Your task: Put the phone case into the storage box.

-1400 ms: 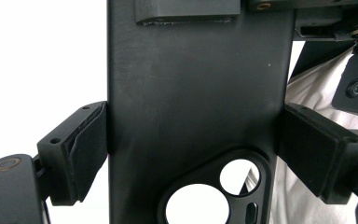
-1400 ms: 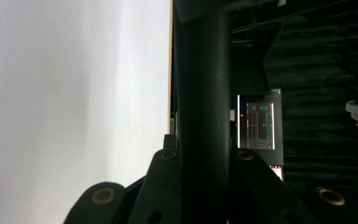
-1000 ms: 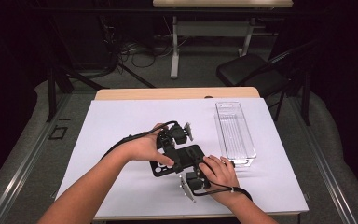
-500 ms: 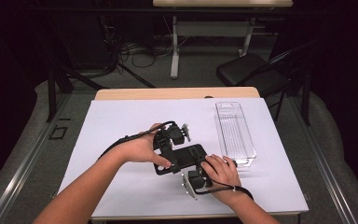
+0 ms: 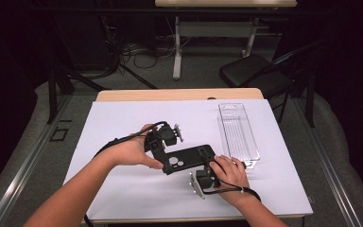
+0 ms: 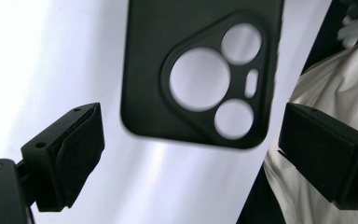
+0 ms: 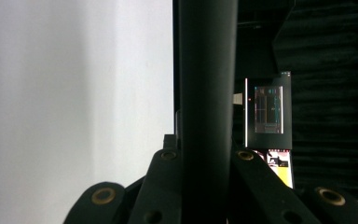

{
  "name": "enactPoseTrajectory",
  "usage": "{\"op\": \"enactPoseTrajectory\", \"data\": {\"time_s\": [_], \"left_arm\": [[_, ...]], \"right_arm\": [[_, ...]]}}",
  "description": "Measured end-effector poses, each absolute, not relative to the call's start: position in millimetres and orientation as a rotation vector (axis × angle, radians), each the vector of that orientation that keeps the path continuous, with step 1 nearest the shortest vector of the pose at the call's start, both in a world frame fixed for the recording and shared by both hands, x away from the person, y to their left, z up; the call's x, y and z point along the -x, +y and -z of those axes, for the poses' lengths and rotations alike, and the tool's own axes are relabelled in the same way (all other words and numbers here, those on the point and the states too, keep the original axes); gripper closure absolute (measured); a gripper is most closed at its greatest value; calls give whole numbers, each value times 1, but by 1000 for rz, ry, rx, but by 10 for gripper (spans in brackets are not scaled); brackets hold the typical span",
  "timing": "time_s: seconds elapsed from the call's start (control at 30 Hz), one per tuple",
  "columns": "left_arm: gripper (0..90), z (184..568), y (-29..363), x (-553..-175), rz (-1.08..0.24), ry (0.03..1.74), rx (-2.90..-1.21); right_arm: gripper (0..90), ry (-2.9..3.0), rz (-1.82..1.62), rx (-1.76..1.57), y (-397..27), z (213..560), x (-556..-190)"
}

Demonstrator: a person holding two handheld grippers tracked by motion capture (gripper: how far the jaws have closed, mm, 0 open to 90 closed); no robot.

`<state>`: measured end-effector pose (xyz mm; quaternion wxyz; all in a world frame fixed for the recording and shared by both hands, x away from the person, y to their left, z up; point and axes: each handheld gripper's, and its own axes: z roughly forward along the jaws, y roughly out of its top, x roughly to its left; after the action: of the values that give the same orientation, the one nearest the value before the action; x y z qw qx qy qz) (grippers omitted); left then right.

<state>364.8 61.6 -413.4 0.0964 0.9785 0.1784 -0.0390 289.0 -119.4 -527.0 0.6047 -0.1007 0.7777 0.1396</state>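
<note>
A black phone case [image 5: 189,158] with round camera cut-outs lies just over the white sheet, near the middle of the table. My right gripper [image 5: 203,179] is shut on its near end; in the right gripper view the case [image 7: 207,93] stands edge-on between the closed jaws of the right gripper [image 7: 207,154]. My left gripper [image 5: 163,137] sits at the case's camera end. In the left gripper view the left gripper [image 6: 191,130] is open, its pads [image 6: 77,149] well apart, and the case [image 6: 144,60] hangs between and beyond them, untouched.
A clear plastic box [image 5: 238,135] lies lengthwise at the right of the white sheet [image 5: 123,118], close to my right hand. Beyond the wooden table edge [image 5: 179,94] stand a black chair [image 5: 250,73] and another table's legs.
My left hand and its gripper have shifted a little to the left and up, away from the case. The right hand and the case have stayed put.
</note>
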Motion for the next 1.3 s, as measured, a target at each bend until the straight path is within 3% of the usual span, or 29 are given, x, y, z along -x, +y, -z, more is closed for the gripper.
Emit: {"op": "enactPoseTrajectory", "data": {"time_s": [0.4,0.73,1.3], "left_arm": [[81,408,83,-369,76,584,-2828],[147,404,95,-371,11,634,-2739],[162,403,106,-366,-47,606,-2655]], "right_arm": [[882,1816,-339,193,-127,524,-290],[884,1912,-470,56,-139,513,-291],[886,2038,-737,-187,-148,503,-295]]}}
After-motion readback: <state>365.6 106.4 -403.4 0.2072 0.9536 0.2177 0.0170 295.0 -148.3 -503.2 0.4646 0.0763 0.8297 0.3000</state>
